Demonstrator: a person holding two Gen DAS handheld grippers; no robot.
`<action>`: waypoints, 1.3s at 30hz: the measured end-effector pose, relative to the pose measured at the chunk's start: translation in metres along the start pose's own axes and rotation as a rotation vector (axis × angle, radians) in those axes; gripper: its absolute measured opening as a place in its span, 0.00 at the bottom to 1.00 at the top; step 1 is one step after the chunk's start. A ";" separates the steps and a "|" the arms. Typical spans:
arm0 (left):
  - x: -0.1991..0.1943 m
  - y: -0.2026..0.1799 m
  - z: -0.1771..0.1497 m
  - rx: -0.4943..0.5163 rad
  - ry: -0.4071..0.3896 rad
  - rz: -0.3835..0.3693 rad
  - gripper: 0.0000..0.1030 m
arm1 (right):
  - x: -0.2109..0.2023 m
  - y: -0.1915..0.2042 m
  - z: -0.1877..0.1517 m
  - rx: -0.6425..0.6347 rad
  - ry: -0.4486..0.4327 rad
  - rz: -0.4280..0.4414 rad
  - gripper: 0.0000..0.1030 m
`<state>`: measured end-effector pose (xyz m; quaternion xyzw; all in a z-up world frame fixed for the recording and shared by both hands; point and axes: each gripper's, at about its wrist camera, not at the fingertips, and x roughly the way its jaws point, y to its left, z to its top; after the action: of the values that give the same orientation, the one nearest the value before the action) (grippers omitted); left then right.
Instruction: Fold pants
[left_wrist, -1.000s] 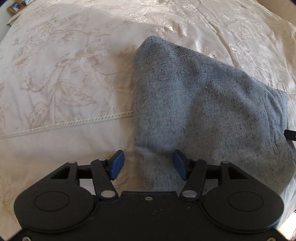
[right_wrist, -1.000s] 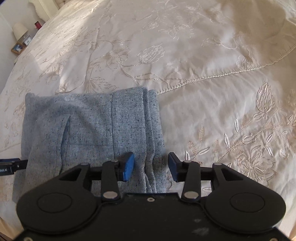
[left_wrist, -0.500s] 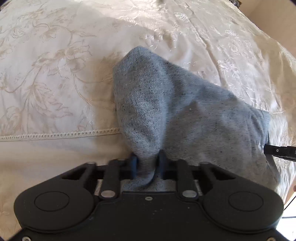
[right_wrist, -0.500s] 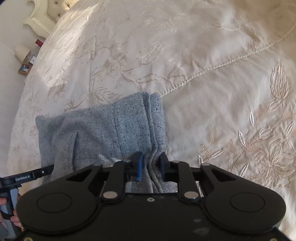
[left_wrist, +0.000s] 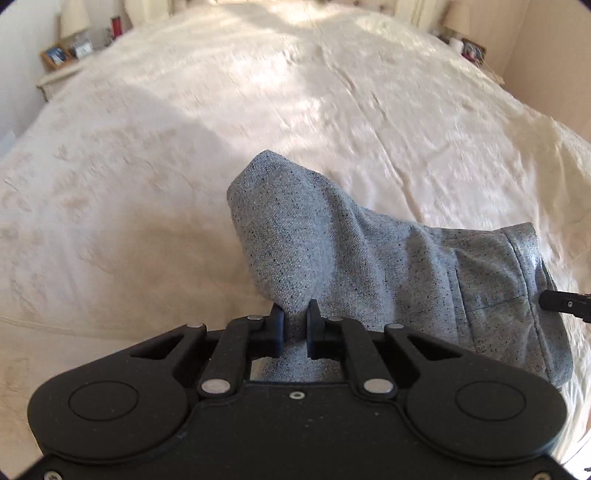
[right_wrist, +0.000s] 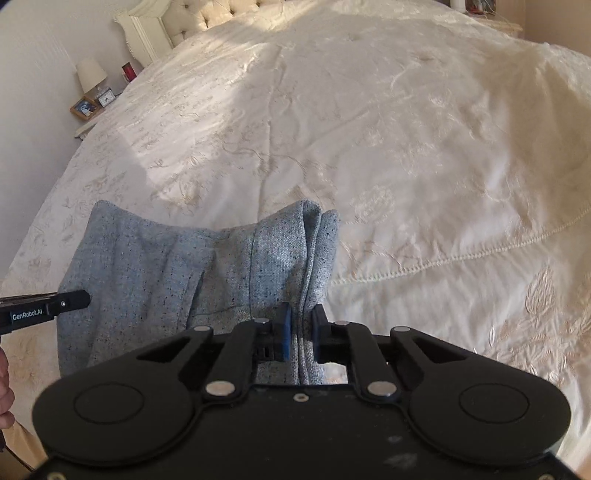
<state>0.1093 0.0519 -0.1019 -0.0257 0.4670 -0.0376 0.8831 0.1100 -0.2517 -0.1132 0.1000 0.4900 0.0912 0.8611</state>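
Observation:
The grey speckled pants (left_wrist: 332, 258) are folded into a short bundle and hang between my two grippers above the cream bedspread (left_wrist: 147, 184). My left gripper (left_wrist: 295, 323) is shut on the bundle's left near corner. My right gripper (right_wrist: 301, 334) is shut on the layered right edge of the pants (right_wrist: 207, 273). The fabric is lifted and sags between the grips. The right gripper's tip shows at the right edge of the left wrist view (left_wrist: 561, 303). The left gripper's tip shows at the left edge of the right wrist view (right_wrist: 48, 304).
The embroidered bedspread (right_wrist: 406, 166) covers a wide bed. A nightstand with a lamp (right_wrist: 90, 75), a photo frame (right_wrist: 84, 108) and a small clock stands at the far left by the tufted headboard (right_wrist: 207, 14). Another bedside stand (left_wrist: 469, 48) is at the far right.
Both grippers went from open to shut on the near edge of the pants, then lifted it. The views tilted up, so the headboard and nightstands now show.

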 end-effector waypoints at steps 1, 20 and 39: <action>-0.004 0.005 0.006 -0.014 -0.013 0.007 0.13 | 0.000 0.007 0.008 -0.011 -0.012 0.009 0.11; 0.005 0.061 0.037 -0.228 0.069 0.240 0.27 | 0.039 0.096 0.074 -0.184 -0.026 -0.033 0.20; -0.054 -0.006 0.020 -0.224 0.068 0.217 0.35 | -0.047 0.126 0.043 -0.207 -0.134 0.015 0.25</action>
<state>0.0951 0.0515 -0.0455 -0.0723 0.4977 0.1095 0.8573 0.1161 -0.1460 -0.0201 0.0202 0.4185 0.1409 0.8970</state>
